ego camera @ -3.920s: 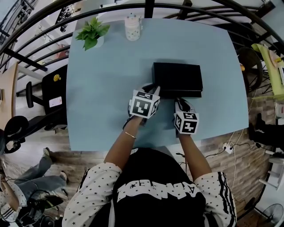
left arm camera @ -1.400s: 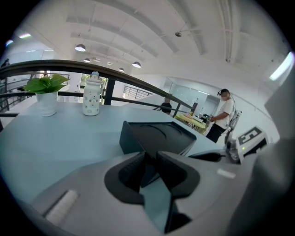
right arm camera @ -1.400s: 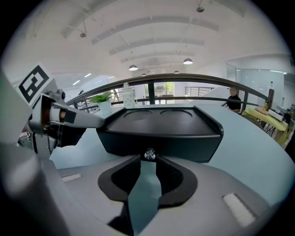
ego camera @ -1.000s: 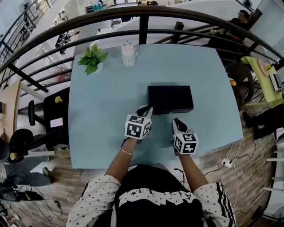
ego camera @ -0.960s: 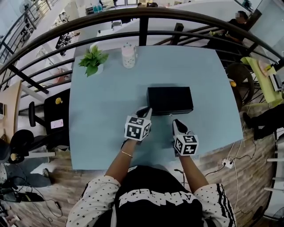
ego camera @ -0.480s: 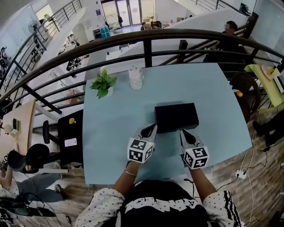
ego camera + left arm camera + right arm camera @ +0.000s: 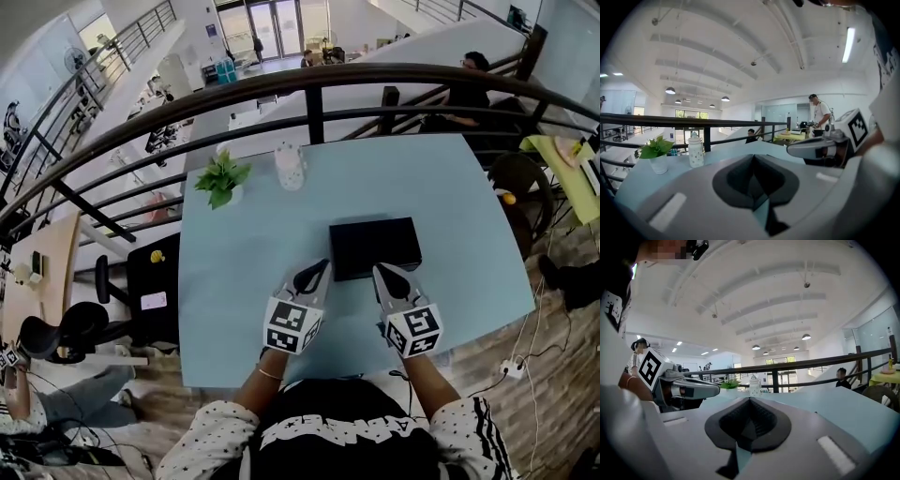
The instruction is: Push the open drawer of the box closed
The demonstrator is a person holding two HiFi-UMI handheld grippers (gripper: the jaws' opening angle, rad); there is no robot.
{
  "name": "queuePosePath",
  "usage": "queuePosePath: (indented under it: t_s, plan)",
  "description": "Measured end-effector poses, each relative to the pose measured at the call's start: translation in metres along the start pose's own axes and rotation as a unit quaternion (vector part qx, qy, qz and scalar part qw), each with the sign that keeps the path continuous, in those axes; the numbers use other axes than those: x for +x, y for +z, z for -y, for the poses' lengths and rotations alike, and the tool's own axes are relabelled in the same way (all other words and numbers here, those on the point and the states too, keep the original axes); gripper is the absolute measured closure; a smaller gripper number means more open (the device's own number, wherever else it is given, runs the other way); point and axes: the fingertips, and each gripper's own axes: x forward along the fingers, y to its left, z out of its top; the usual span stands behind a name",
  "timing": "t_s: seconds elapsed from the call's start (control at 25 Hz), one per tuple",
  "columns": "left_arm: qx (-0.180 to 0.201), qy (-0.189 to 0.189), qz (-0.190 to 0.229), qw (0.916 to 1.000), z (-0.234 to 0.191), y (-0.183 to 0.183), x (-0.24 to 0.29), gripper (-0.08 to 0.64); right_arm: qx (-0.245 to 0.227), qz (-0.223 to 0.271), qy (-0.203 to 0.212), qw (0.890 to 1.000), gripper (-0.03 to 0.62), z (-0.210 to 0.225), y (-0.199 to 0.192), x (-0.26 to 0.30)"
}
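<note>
1. The black rectangular box sits on the light blue table, a little toward 3 o'clock of its middle; from above it reads as one closed block, its near face flush.
2. The left gripper points to 12 o'clock, its tip just beside the box's 7 o'clock corner; in the left gripper view its jaws lie pressed together and grip nothing; only a sliver of table shows beneath them.
3. The right gripper also points to 12 o'clock, its tip at the box's 6 o'clock edge; whether it touches the box I cannot tell; its jaws are likewise closed together and empty.
4. A small green plant in a white pot stands at 10 o'clock of the box, well apart from it; a white dotted bottle stands at 11 o'clock of the box, near the plant.
5. A black metal railing runs past the table's 12 o'clock edge.
</note>
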Motion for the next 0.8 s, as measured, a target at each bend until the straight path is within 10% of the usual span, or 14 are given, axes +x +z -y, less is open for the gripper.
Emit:
queuePosePath:
  t_s: [0.8]
  plan:
    - [0.007,-0.007,0.008,0.9999,0.013,0.001,0.003,0.560,-0.011,0.008,0.000,1.000,0.595,0.000,0.006,-0.005]
